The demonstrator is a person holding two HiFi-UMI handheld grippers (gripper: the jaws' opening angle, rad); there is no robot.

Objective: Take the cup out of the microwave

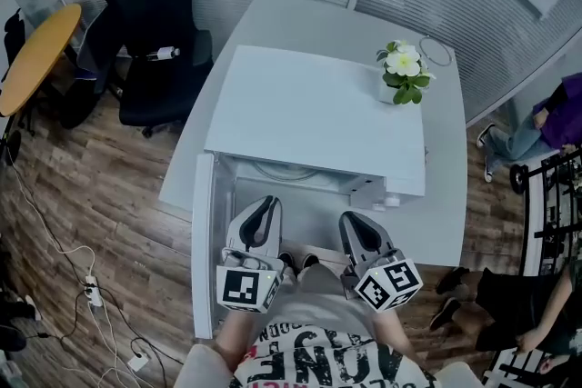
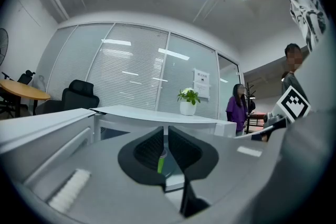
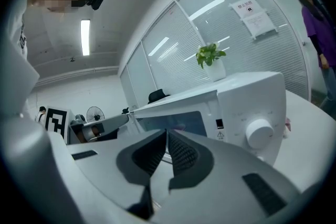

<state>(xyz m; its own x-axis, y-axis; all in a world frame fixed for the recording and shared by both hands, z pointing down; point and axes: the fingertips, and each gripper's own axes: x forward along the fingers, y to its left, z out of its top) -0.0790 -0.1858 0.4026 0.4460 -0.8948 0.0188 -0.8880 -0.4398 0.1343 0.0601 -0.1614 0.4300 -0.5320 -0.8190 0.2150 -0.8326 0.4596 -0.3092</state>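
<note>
Cup's hidden, presumably inside the open microwave (image 1: 318, 104) mid-frame; a green sliver (image 2: 160, 162) past the left hand-held gripper (image 1: 266, 206) might be it. That one's barely cracked, right hand-held gripper (image 1: 353, 221) clenched, both empty. Reaching in like that probably knocks the cup over.

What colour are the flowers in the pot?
The flowers are white, best seen in the head view.
</note>
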